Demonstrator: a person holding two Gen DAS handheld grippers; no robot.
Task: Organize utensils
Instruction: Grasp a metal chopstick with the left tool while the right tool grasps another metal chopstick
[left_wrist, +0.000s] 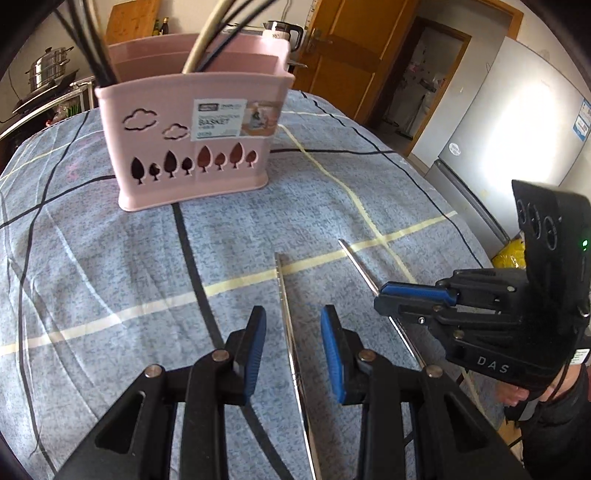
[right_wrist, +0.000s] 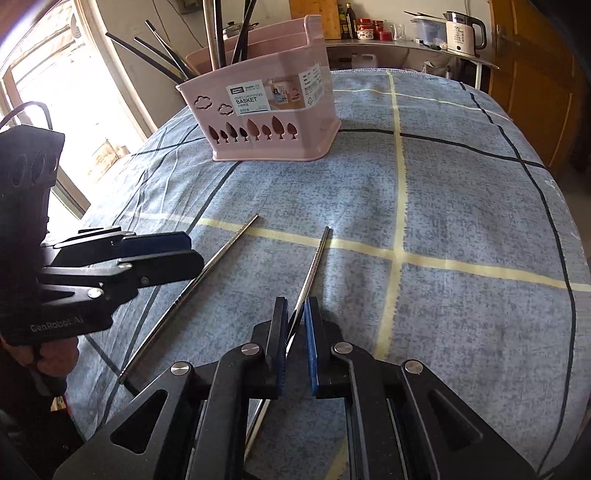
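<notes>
Right wrist view: the right gripper (right_wrist: 295, 325), pitched down at the blue checked cloth (right_wrist: 461, 206), has its blue ribbed pads clamped on a steel chopstick (right_wrist: 318, 254). The left gripper (left_wrist: 293, 343), marked "GenRobot.AI", straddles a second chopstick (left_wrist: 283, 291), pads apart. The pink plastic basket (right_wrist: 266, 122), labelled "BASKET", stands beyond.

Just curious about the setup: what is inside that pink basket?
Dark chopsticks and a pale handle stick up out of the pink basket. Their lower ends are hidden by its walls, apart from dark glimpses through the tree cut-outs, so anything lying at the bottom cannot be seen.
</notes>
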